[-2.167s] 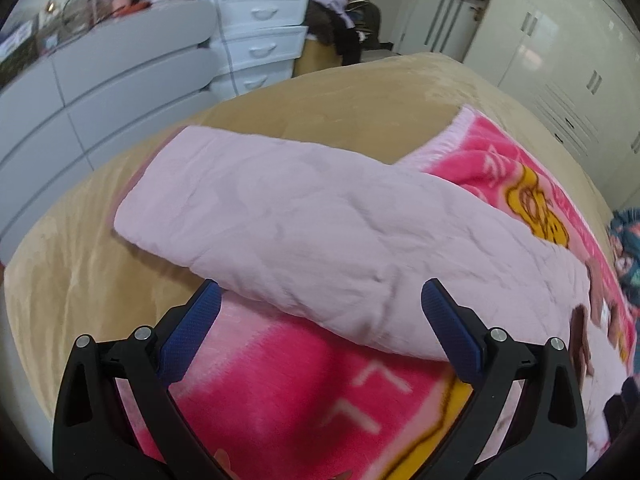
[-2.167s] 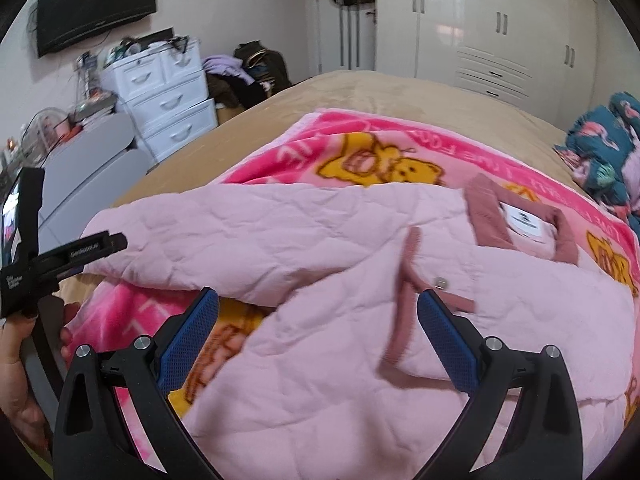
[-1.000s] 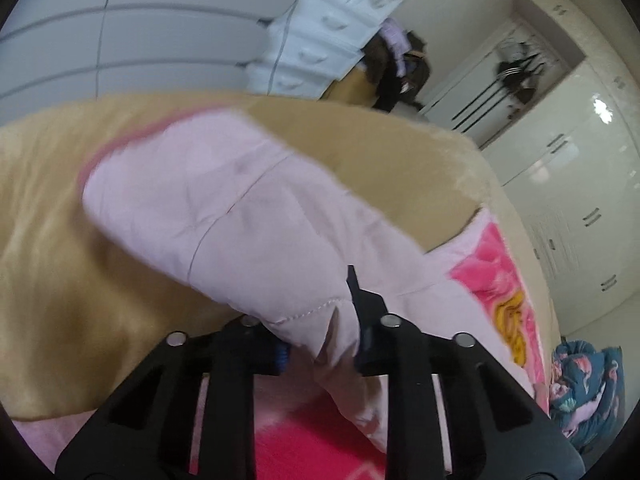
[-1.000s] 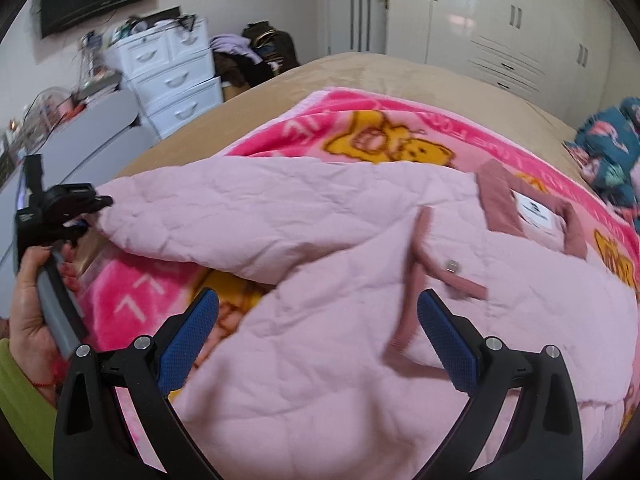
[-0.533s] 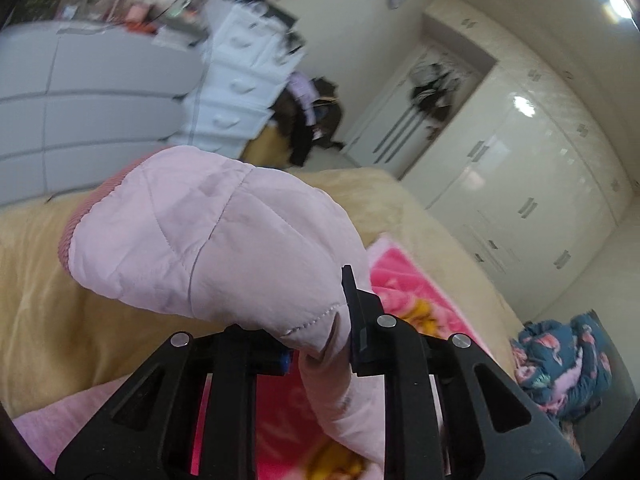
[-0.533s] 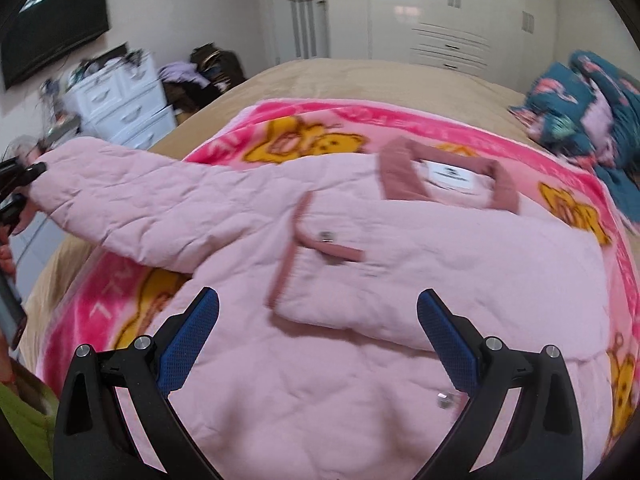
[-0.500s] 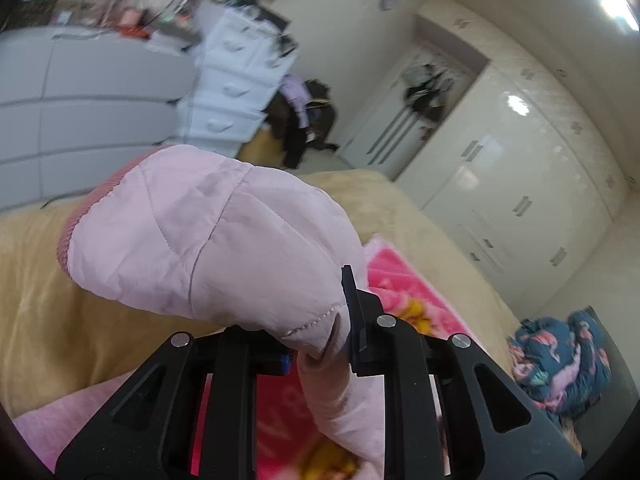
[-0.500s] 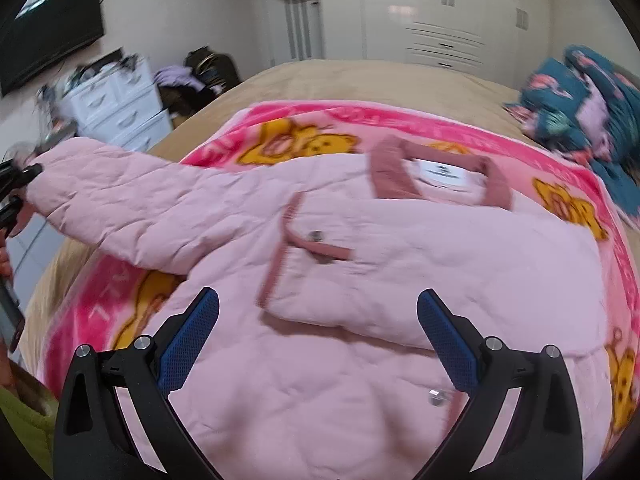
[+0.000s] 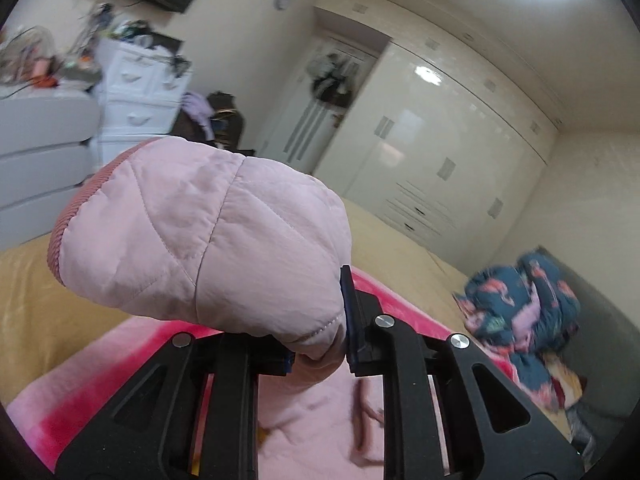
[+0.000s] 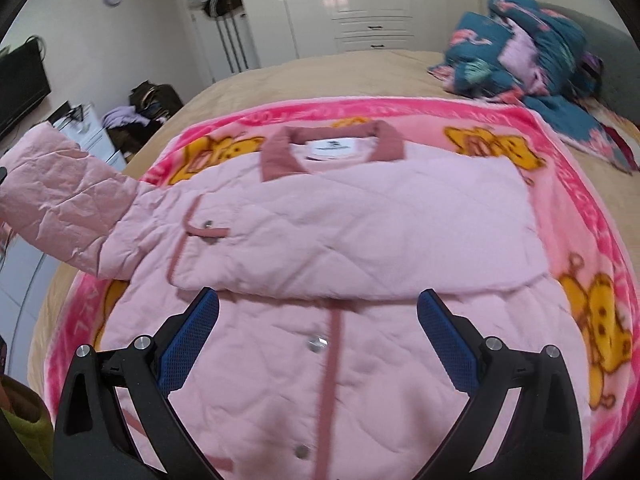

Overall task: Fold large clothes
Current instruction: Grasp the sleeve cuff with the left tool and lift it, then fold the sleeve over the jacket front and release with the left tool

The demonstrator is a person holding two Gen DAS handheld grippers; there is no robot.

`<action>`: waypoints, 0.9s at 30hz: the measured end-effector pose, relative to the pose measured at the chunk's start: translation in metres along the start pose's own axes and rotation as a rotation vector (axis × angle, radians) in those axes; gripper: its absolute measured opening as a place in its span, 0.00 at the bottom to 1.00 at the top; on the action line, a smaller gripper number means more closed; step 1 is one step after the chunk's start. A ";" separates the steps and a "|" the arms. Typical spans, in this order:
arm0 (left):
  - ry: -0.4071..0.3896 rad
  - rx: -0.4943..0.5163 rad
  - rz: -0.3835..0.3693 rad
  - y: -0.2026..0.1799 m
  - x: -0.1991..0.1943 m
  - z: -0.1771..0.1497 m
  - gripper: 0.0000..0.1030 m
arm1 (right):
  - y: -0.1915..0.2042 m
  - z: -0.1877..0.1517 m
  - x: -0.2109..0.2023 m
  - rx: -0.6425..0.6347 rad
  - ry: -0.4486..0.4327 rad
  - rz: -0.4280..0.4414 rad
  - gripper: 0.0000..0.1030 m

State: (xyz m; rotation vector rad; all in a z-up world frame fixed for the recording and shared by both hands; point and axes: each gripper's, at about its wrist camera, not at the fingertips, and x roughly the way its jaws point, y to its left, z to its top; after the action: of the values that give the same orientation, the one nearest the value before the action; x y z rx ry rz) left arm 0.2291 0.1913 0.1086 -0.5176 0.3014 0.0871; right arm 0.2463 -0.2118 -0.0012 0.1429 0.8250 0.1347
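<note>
Between the blue pads of the left gripper [image 9: 316, 344] sits a pinch of the pink jacket's sleeve [image 9: 200, 236]. The pads are squeezed tight on it, w/ the puffy cuff end bulging up over the fingers and blocking most of the view. This gripper points a bit downward and is held up off the bed [image 10: 320, 68], so the sleeve hangs in the air.

The pink jacket [image 10: 360, 240] lies flat on a pink bear blanket [image 10: 592, 216], collar at the far side, front snaps facing up. One sleeve is folded across the chest. The other sleeve stretches out to the left edge of the right wrist view, lifted, & its end is cut off there.

The right gripper [image 10: 318, 332] hovers over the lower front of the jacket, tilted down toward it. Its fingers [image 10: 188, 340] are spread wide, nothing btwn them, not touching the cloth.

At the bottom left corner of the right wrist view a bit of green sleeve shows, too cut off to tell more. The left view is blurry at the edges. A blue flowery bundle [image 10: 532, 52] sits at the bed's far right.
</note>
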 end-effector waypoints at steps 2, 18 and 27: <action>0.022 0.035 -0.023 -0.022 0.004 -0.005 0.10 | -0.014 -0.005 -0.007 0.019 -0.005 -0.028 0.96; 0.120 0.247 -0.081 -0.134 0.014 -0.041 0.10 | -0.094 -0.020 -0.051 0.203 -0.057 0.001 0.96; 0.193 0.395 -0.101 -0.179 0.031 -0.080 0.10 | -0.122 -0.032 -0.064 0.274 -0.070 0.012 0.96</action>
State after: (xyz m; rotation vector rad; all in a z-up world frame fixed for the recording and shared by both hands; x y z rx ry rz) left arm 0.2658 -0.0041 0.1179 -0.1472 0.4684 -0.1205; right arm 0.1879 -0.3402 0.0015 0.4084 0.7698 0.0275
